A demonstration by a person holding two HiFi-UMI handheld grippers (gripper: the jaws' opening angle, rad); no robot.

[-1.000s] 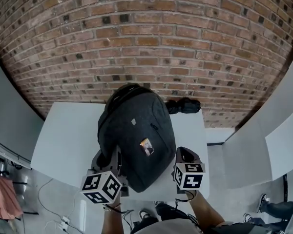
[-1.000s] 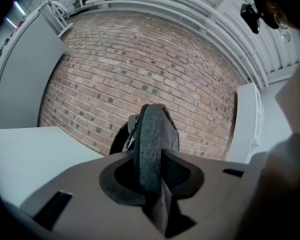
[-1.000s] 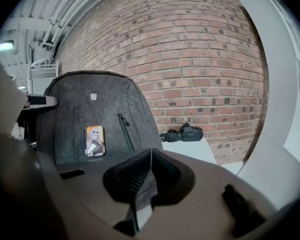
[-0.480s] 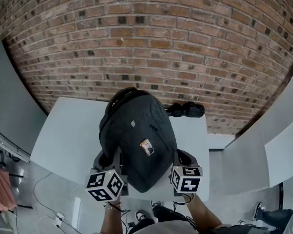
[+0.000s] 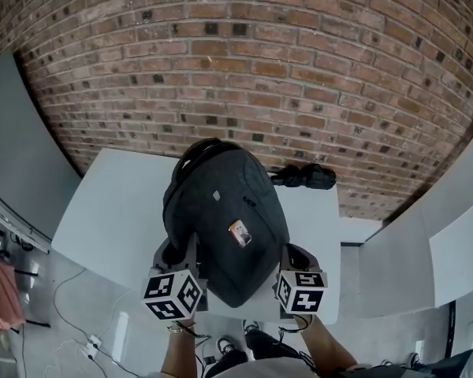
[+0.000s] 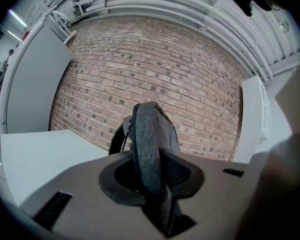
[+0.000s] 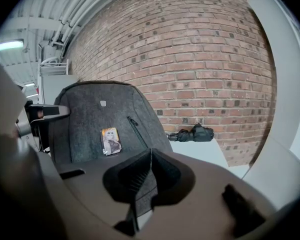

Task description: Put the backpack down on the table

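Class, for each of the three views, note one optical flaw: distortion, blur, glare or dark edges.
Head view: fisheye bends the brick wall courses into arcs; light even, backpack sharp. Left gripper view: black corners, strap at the jaws soft. Right gripper view: lamp glares at upper left, near jaws blurred.

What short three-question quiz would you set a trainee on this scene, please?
1. True or false: the left gripper is shut on a strap of the backpack.
2. What lies on the table behind the backpack? A: a folded umbrella. B: a mug. C: a laptop.
3. Fill in: the wall behind the table is made of ____.
Key: 1 true; 2 A; 3 brick.
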